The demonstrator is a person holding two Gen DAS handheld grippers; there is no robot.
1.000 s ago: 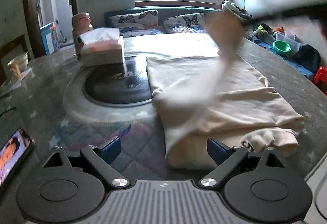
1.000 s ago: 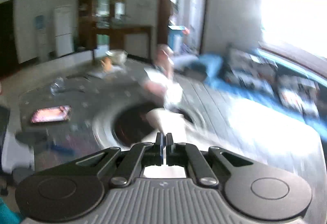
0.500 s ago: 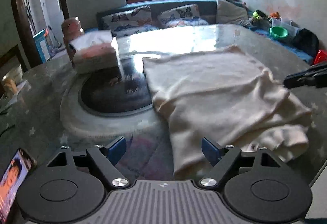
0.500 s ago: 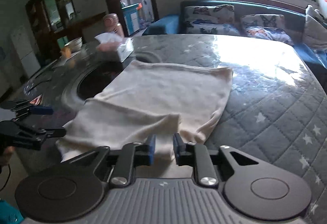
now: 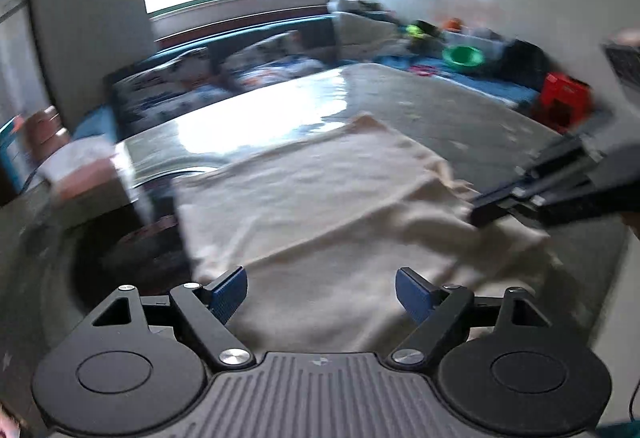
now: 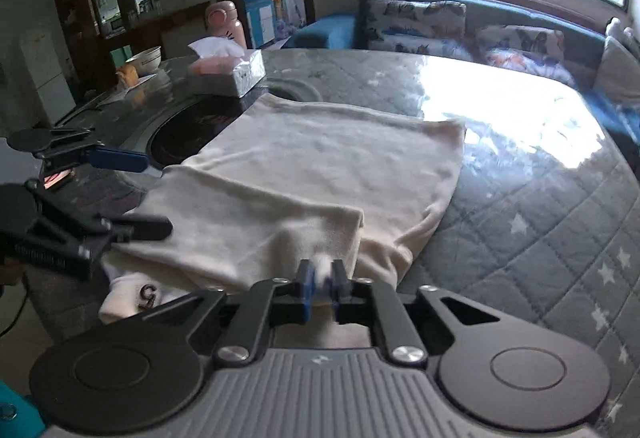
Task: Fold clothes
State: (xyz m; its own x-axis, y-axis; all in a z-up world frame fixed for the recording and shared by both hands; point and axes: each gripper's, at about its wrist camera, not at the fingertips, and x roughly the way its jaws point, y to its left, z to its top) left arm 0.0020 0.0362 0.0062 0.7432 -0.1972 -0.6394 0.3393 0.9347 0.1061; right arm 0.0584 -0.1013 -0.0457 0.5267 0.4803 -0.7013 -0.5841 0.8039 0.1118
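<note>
My right gripper (image 6: 320, 274) tilts downward over the near edge of the cream garment (image 6: 320, 174), low in the centre of the right wrist view; its jaws have just been closing and now pinch a small bunch of the cloth between the blue pads (image 6: 305, 278), so it is clamped on the fabric. In the left wrist view that same gripper comes in from the right edge of the frame, its black fingers pressed against the garment's right border. My left gripper (image 5: 322, 290) also slants downward, at the lower middle of its own view, jaws standing wide apart with nothing pinched, the cloth lying under and ahead of them. From the right wrist view it shows at the left edge of the frame, one blue-tipped finger (image 6: 116, 159) above the dark round inset of the table and the other over the cloth's left border; I cannot tell whether it touches. The garment lies flat on the quilted grey table (image 6: 540, 206), partly folded, with one layer doubled over the near portion. Its long axis runs from the lower left of the right wrist frame up toward the right centre, the straight far hem facing the window. A rolled cuff marked with a figure sits at lower left. A tissue box (image 6: 228, 72) stands beyond the garment, upper left.
</note>
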